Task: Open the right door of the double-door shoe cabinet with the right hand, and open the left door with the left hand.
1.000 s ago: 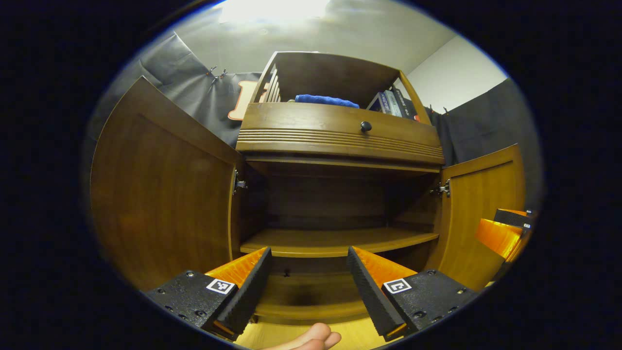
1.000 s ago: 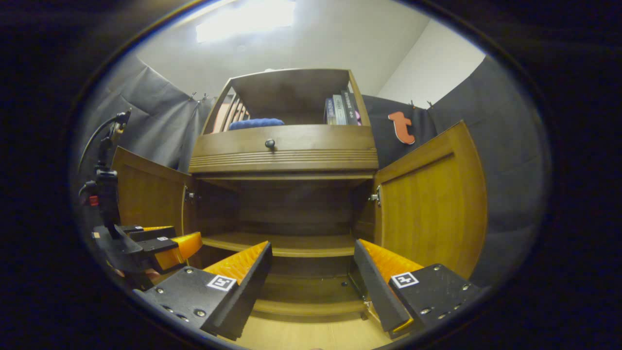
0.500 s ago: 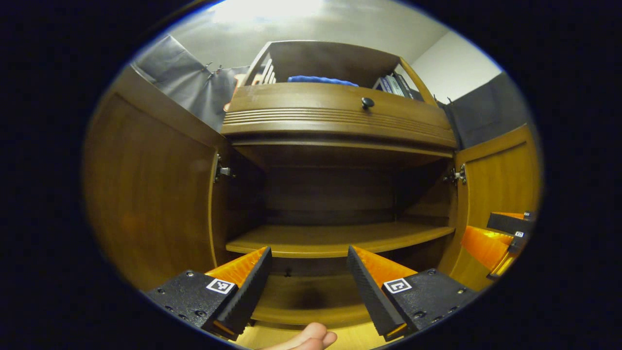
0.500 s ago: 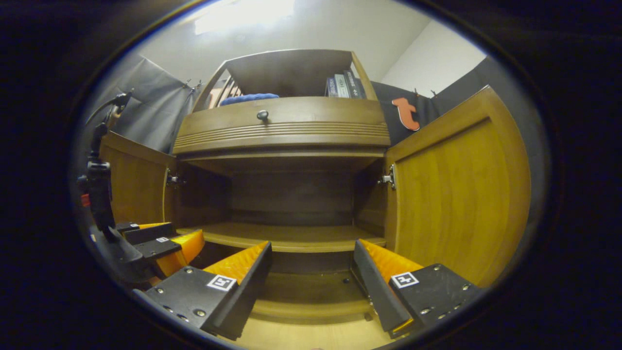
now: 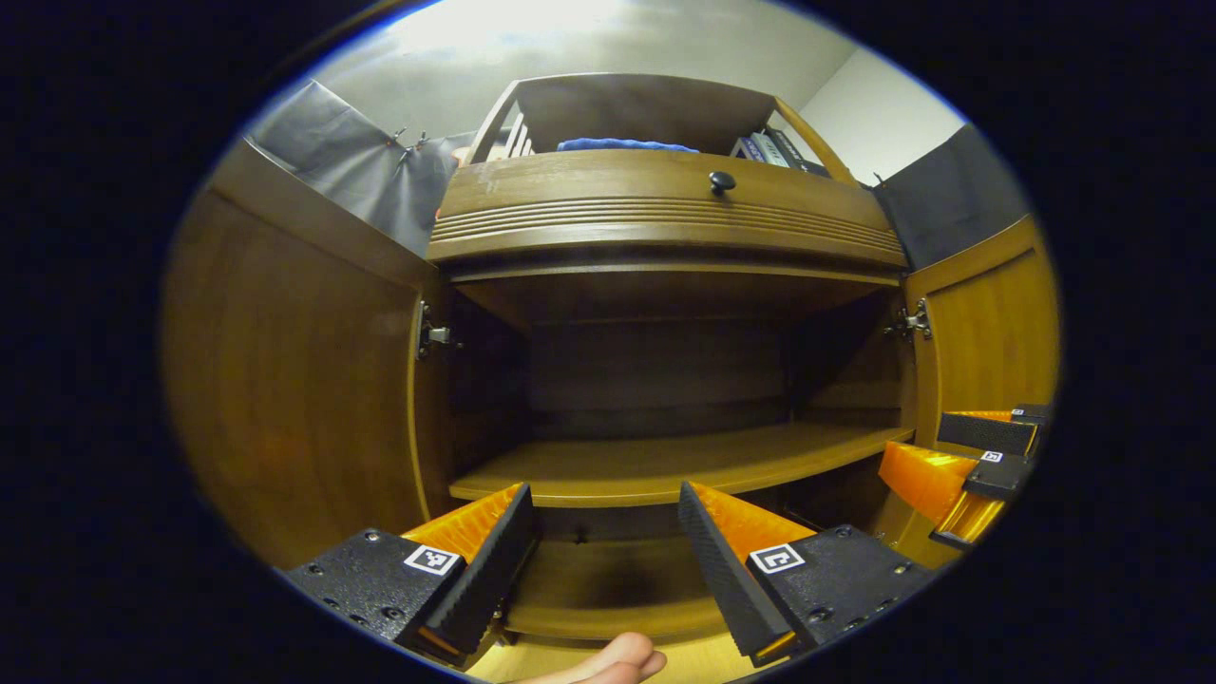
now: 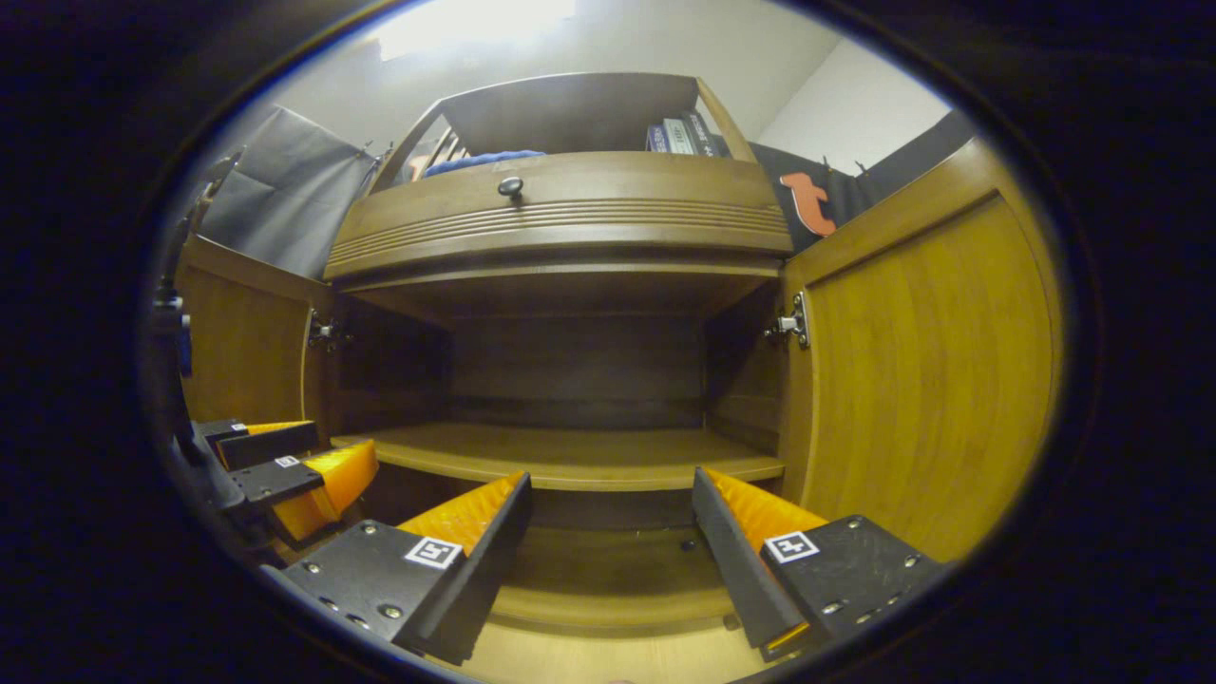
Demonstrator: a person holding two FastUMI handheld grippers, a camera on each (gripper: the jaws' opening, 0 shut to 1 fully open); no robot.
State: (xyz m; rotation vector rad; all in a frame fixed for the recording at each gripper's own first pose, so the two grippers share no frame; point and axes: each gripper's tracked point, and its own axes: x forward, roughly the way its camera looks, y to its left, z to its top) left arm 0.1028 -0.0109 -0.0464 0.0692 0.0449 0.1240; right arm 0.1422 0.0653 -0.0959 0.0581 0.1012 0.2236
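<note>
The shoe cabinet (image 5: 665,214) is brown wood with a smooth, slightly glossy grain and stands with both doors swung wide. The left door (image 5: 294,380) is a flat panel with a raised frame, hung on a metal hinge (image 5: 434,334); the right door (image 6: 926,370) is its mirror, on its own hinge (image 6: 788,326). Between them the inside is dark, with a curved-front middle shelf (image 5: 665,465) and a bottom board below, both bare. Above runs a drawer front with ribbed grooves and a round dark knob (image 5: 722,180); on top sit a blue cloth (image 5: 613,145) and what look like books (image 6: 679,135), too small to be sure. The left gripper (image 5: 603,556) hangs in front of the opening, jaws spread wide on nothing, ridged pads facing each other. The right gripper (image 6: 608,546) likewise gapes empty, well clear of both door edges.
</note>
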